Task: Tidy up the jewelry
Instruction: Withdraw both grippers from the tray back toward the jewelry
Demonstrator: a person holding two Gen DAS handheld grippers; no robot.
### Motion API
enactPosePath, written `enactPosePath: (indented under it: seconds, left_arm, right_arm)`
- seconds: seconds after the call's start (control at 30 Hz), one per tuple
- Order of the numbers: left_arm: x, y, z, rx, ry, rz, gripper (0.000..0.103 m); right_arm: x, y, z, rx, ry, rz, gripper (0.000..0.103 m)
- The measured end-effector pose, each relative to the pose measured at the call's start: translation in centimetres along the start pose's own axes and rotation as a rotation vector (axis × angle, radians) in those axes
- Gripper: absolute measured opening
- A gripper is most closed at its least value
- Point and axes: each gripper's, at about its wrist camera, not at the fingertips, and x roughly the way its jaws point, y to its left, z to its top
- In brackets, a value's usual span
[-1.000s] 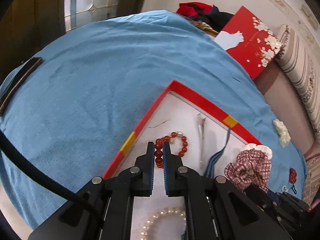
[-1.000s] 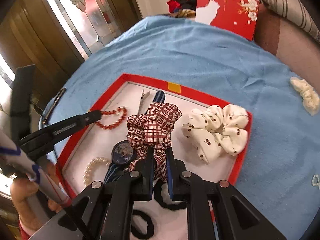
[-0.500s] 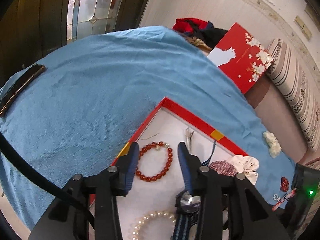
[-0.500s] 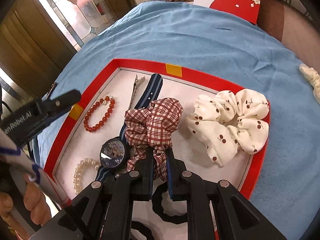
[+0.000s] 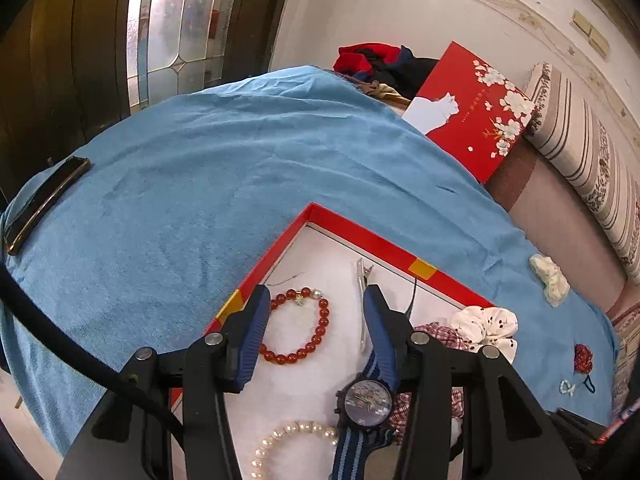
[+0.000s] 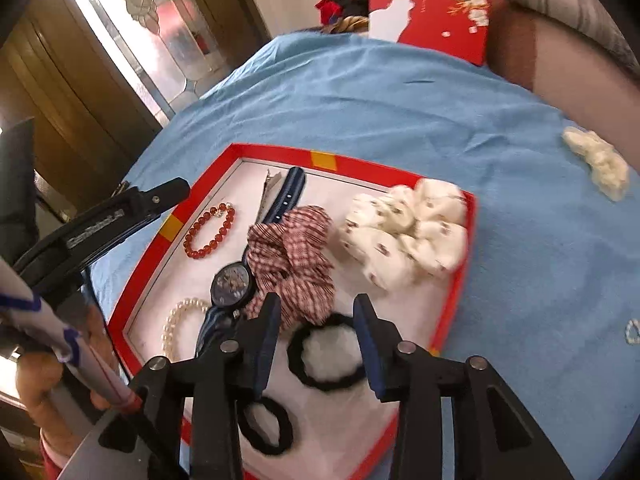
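A red-rimmed tray [image 5: 352, 227] [image 6: 276, 152] with a white floor lies on a blue cloth. In it are a red bead bracelet [image 5: 298, 326] [image 6: 210, 232], a pearl bracelet [image 5: 288, 440] [image 6: 180, 320], a blue-strapped watch [image 5: 366, 400] [image 6: 232, 282], a metal hair clip [image 5: 362, 292] [image 6: 269, 188], a plaid scrunchie [image 6: 296, 256], a white spotted scrunchie [image 6: 404, 236] and two black hair ties [image 6: 324, 354]. My left gripper [image 5: 316, 300] is open and empty above the red bracelet. My right gripper [image 6: 316, 308] is open and empty above the plaid scrunchie and a hair tie.
A cream scrunchie [image 5: 550, 280] [image 6: 598, 162] and small trinkets [image 5: 580, 364] lie on the cloth right of the tray. A red gift box [image 5: 472, 116] leans at the back. A dark phone [image 5: 44, 204] lies at the cloth's left edge. A striped sofa [image 5: 580, 152] is on the right.
Both grippers have opened and pulled back. The left let go of the red bracelet, the right let go of the plaid scrunchie; both now lie in the tray.
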Motion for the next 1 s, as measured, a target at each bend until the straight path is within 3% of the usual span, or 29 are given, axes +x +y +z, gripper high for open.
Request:
enactPosePath:
  seconds: [0.33,0.7,1.0]
  left_arm:
    - [-0.9,-3.0,-1.5,0.096,-0.010,-0.002,0.048]
    - [-1.7,-4.4,-2.2,0.090,-0.006,-0.016,0.048]
    - [-4.5,-11.2,-6.1,0.284,-0.060,-0.017,0.048]
  right_arm:
    - [-4.6,-4.0,-5.1,0.086,-0.031,-0.049,0.042]
    - [-8.8,-10.8,-11.1,0.203,-0.034,-0.165,0.046]
    - [-11.8,-14.9,-14.8,0.306,-0.053,-0.233,0.046]
